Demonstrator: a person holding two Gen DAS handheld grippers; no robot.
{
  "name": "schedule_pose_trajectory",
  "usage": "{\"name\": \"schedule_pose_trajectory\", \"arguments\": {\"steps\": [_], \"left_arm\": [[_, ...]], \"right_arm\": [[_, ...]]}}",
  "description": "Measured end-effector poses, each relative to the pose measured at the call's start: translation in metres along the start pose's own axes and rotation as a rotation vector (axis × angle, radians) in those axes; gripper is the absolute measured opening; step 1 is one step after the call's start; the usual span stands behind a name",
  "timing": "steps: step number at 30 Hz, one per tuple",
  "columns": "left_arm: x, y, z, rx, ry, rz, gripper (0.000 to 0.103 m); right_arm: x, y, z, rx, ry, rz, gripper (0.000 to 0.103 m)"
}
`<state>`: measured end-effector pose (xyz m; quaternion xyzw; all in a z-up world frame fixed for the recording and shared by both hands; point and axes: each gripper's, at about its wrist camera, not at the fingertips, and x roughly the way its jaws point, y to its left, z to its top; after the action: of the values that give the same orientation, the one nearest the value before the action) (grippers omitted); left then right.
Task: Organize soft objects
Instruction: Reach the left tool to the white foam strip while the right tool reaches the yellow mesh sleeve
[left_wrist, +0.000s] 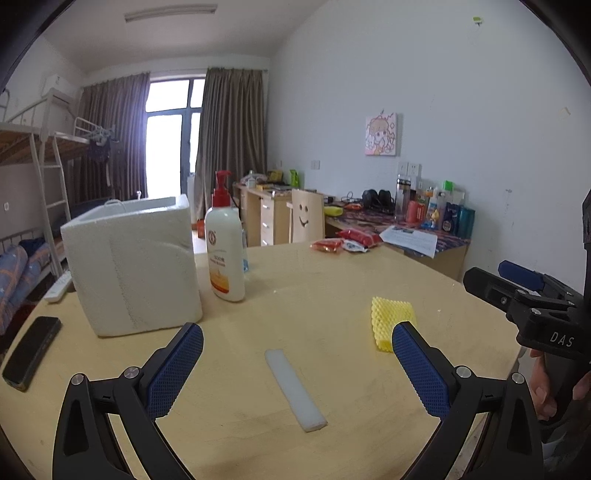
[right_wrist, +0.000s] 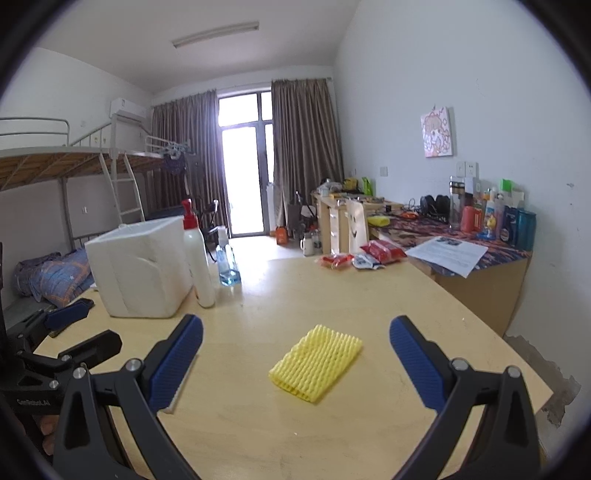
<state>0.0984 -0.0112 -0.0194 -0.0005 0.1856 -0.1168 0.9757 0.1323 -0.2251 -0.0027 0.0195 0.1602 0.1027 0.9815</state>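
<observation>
While we held both claws low over the pale wooden desk (left_wrist: 332, 295), the left claw (left_wrist: 297, 363) stood wide apart, empty, with the flat white foam strip (left_wrist: 295, 389) lying between its fingers. Our right claw (right_wrist: 295, 356) gaped equally wide around the yellow foam mesh sleeve (right_wrist: 316, 363), untouched. Ahead-left of both stood the white foam box (left_wrist: 133, 266).

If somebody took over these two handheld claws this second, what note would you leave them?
Left gripper: open, empty, lined up on the white foam strip lying flat on the table.
Right gripper: open, empty, facing the yellow foam net, also flat on the table.
White foam box stands at the table's left, beside the lotion bottle.
Done: nothing gathered yet.
Left: both soft pieces, probably into the box.
</observation>
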Motion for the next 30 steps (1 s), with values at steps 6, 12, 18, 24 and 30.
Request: {"name": "schedule_pose_trajectory", "arguments": {"steps": [6,12,18,24,30], "left_arm": [[0.017,-0.003,-0.005,-0.008,0.059,0.023,0.102],[0.033,-0.005,-0.008,-0.025,0.126,0.021,0.102],[0.048,-0.006,-0.015,-0.035,0.199,0.053,0.097],[0.06,-0.008,-0.022,-0.048,0.249,0.058,0.092],[0.073,-0.012,-0.027,-0.061,0.297,0.068,0.088]], "right_arm": [[0.014,-0.002,-0.005,-0.012,0.055,0.003,0.102],[0.027,-0.006,-0.009,-0.012,0.111,0.004,0.102],[0.041,-0.01,-0.012,-0.009,0.155,0.023,0.101],[0.054,-0.013,-0.016,0.003,0.197,0.05,0.1],[0.075,-0.022,-0.021,0.03,0.287,0.064,0.093]]}}
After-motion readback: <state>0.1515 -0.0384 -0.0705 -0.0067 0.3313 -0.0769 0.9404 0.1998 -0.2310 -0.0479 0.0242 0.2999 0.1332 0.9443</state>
